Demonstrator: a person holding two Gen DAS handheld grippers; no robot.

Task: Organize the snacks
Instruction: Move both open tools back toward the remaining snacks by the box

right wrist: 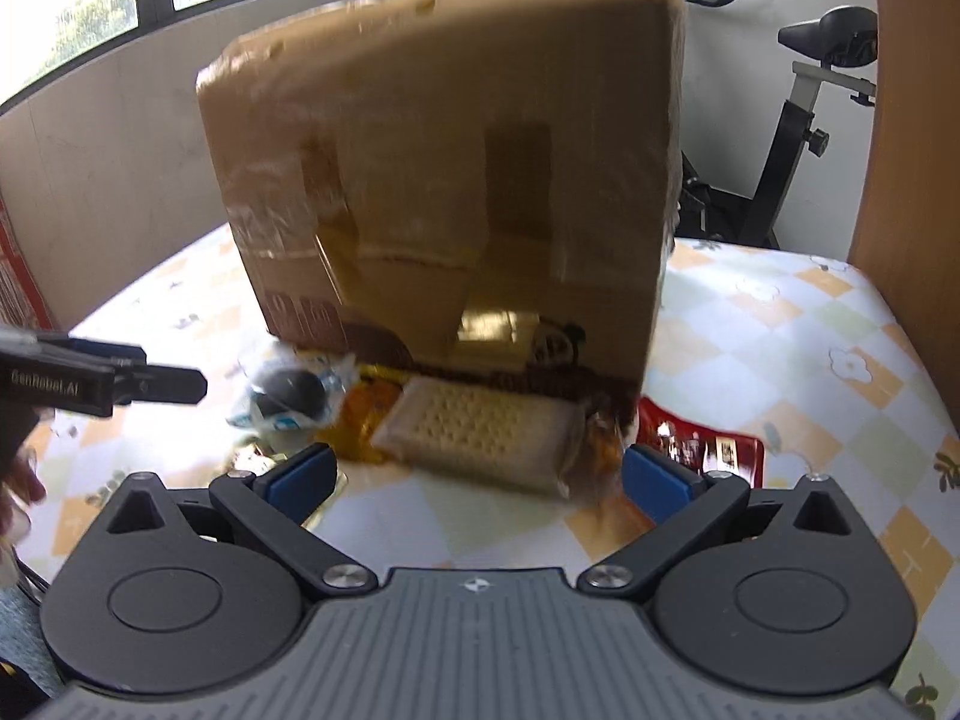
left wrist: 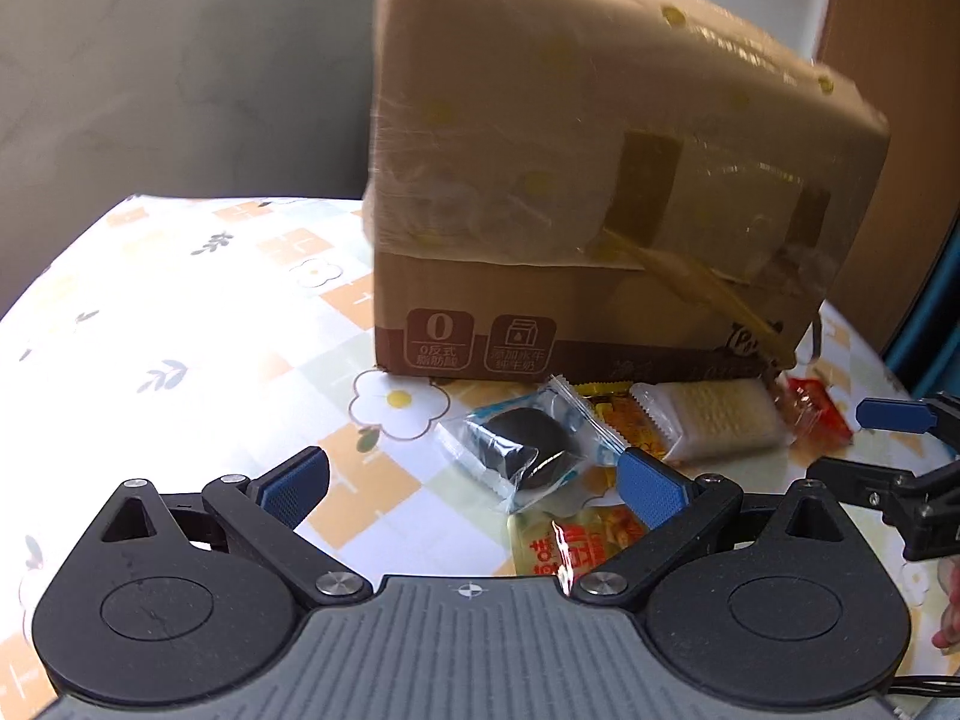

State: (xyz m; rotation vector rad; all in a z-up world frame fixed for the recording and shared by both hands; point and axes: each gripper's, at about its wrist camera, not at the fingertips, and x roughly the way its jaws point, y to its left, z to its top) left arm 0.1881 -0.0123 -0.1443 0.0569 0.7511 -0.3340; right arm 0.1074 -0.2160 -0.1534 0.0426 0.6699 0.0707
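1. A tall brown cardboard box (left wrist: 600, 180), wrapped in clear tape, stands on a table covered with a white cloth printed with orange squares and flowers (left wrist: 180, 312).
2. At the foot of the box, on the near side, lies a small cluster of wrapped snacks.
3. A dark round biscuit in a clear and blue wrapper (left wrist: 519, 444) lies at the left of the cluster; a pale rectangular cracker in a clear wrapper (left wrist: 714, 420) lies to its right, with a yellow-orange packet (left wrist: 624, 420) tucked between and partly under them.
4. A red packet (right wrist: 699, 441) lies at the right end, beside the cracker.
5. A yellow packet with red lettering (left wrist: 570, 540) lies nearest, just in front of the biscuit.
6. The left gripper (left wrist: 474, 483) hangs over the biscuit's side of the cluster, its blue-padded jaws spread wide with nothing between them.
7. The right gripper (right wrist: 477, 477) hangs in front of the cracker, jaws likewise spread and gripping nothing.
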